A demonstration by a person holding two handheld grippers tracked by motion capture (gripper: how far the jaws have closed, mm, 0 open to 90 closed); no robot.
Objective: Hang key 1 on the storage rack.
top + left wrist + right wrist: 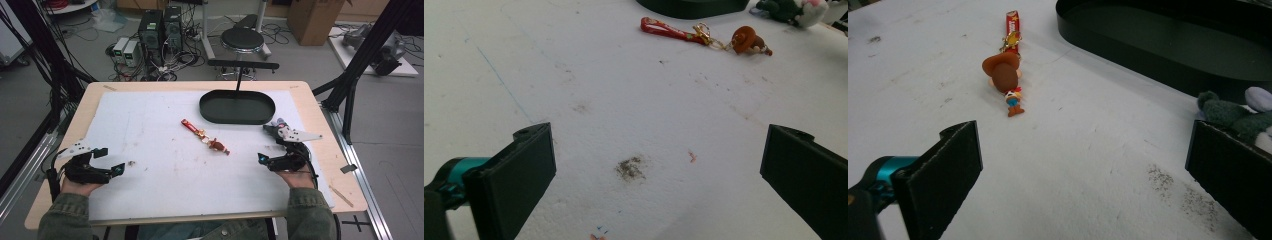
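Observation:
A keychain lies mid-table on the white sheet point(160, 170): a red strap point(191, 126) joined by a gold clasp to a small cowboy figure point(218, 145). In the right gripper view the figure point(1005, 75) lies ahead and left of the jaws, with the strap point(1012, 22) beyond it. My right gripper point(265, 144) rests open at the right with nothing between its jaws point(1083, 170). My left gripper point(111, 160) rests open at the front left, over bare sheet point(659, 170). The keychain point(704, 36) lies far ahead of it.
A black oval tray point(210, 112) sits at the back of the sheet, empty. A small green and white plush toy point(1233, 112) lies beside my right gripper's far jaw, just in front of the tray. Stools, computers and cables stand on the floor beyond the table.

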